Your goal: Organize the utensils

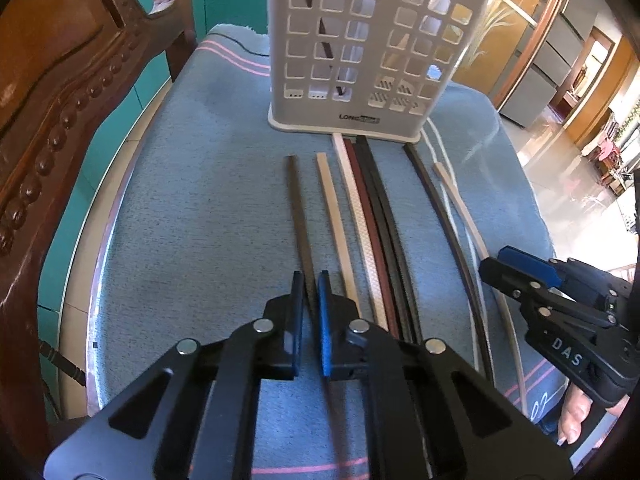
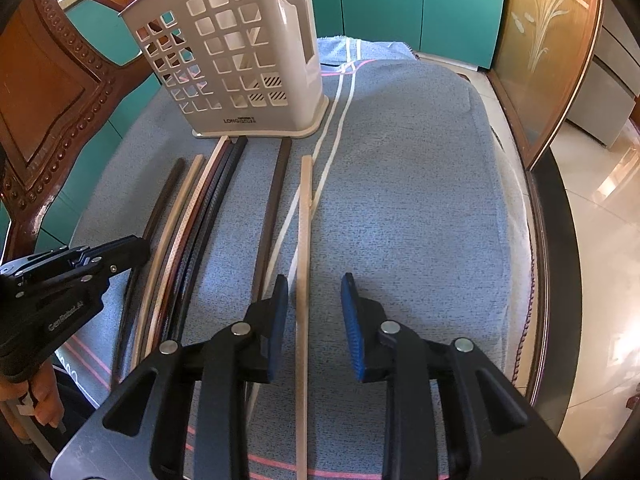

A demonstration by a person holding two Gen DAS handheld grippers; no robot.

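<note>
Several chopsticks lie lengthwise on a blue towel (image 1: pixel 208 208) in front of a white perforated utensil holder (image 1: pixel 372 48), which also shows in the right wrist view (image 2: pixel 240 60). My left gripper (image 1: pixel 311 304) is closed around the leftmost dark chopstick (image 1: pixel 296 200). My right gripper (image 2: pixel 314 308) is open, its jaws on either side of the rightmost beige chopstick (image 2: pixel 305 216), not gripping it. A dark chopstick (image 2: pixel 274 200) lies just left of it. A bundle of beige, maroon and black chopsticks (image 1: pixel 372 224) lies between. One dark chopstick stands inside the holder (image 1: pixel 320 24).
A carved wooden chair (image 1: pixel 60 100) stands at the left of the towel. White cord (image 2: pixel 332 128) runs across the towel beside the holder. The table edge (image 2: pixel 536 240) drops off to a tiled floor on the right.
</note>
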